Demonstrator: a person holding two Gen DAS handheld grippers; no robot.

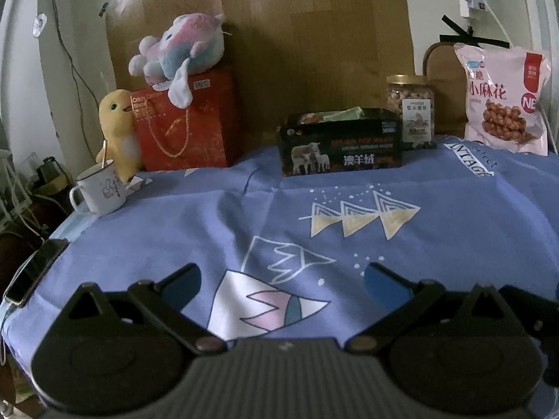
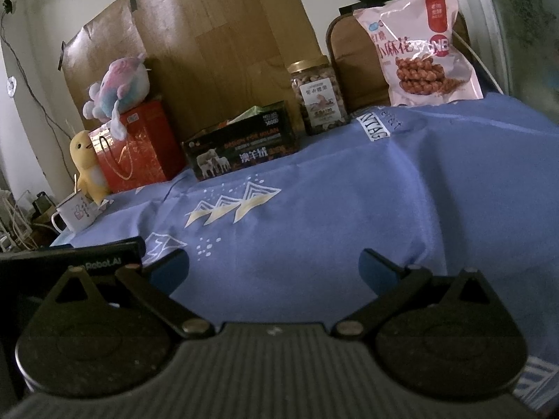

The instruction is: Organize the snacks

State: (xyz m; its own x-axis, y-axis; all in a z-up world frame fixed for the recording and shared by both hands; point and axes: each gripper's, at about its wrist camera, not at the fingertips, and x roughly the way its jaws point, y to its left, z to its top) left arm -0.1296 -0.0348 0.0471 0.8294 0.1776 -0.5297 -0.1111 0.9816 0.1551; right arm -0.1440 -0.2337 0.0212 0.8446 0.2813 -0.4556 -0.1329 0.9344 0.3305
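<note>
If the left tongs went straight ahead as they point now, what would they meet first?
Probably the black box at the back of the blue cloth. The left tongs are open and empty, nothing standing between; depth is uncertain.

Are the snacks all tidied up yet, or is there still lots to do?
Not yet. Nothing looks done: the pink snack bag and nut jar stand at the back beside the black box. Nothing is in hand: the left gripper and right gripper are open and empty.
</note>
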